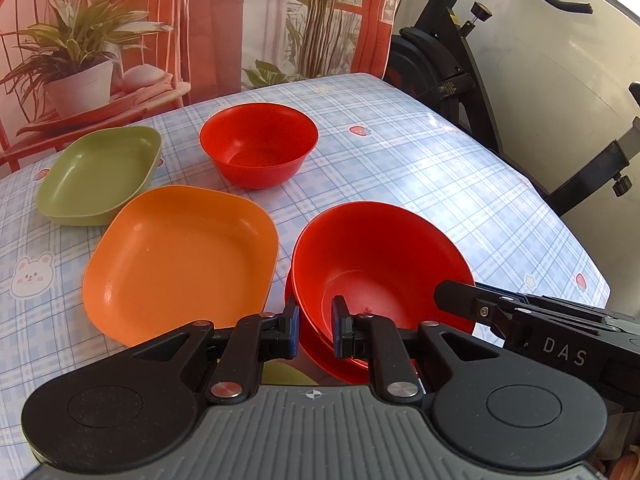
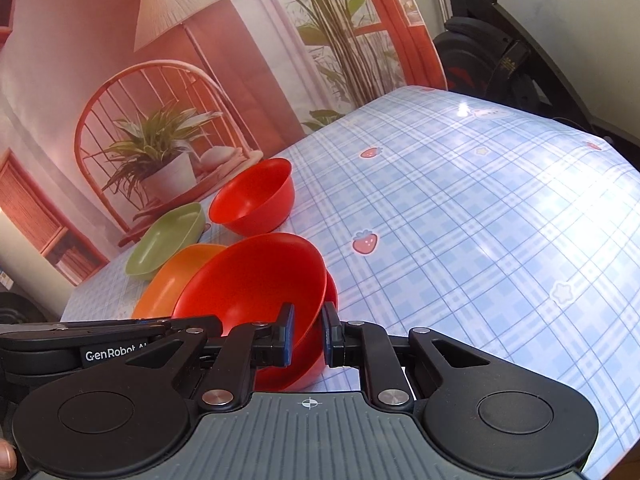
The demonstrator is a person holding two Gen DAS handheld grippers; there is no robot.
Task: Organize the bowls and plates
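Observation:
A red bowl (image 1: 380, 256) (image 2: 256, 280) sits tilted inside a second red bowl (image 1: 320, 360) (image 2: 331, 292) at the near side of the table. My left gripper (image 1: 316, 326) is shut on the stack's near rim, one pad outside and one inside. My right gripper (image 2: 309, 334) is shut on the rim at the stack's right side, and its finger (image 1: 460, 296) shows in the left wrist view. Whether each grip takes one wall or both I cannot tell. An orange square plate (image 1: 180, 260) (image 2: 172, 280), a green square dish (image 1: 96, 176) (image 2: 166, 240) and a third red bowl (image 1: 259, 144) (image 2: 254, 202) lie apart.
The table wears a blue plaid cloth (image 1: 440, 180) (image 2: 480, 240), bare to the right of the bowls. A printed backdrop (image 1: 100, 40) hangs behind the far edge. A black exercise bike (image 1: 448, 76) stands past the table's right corner.

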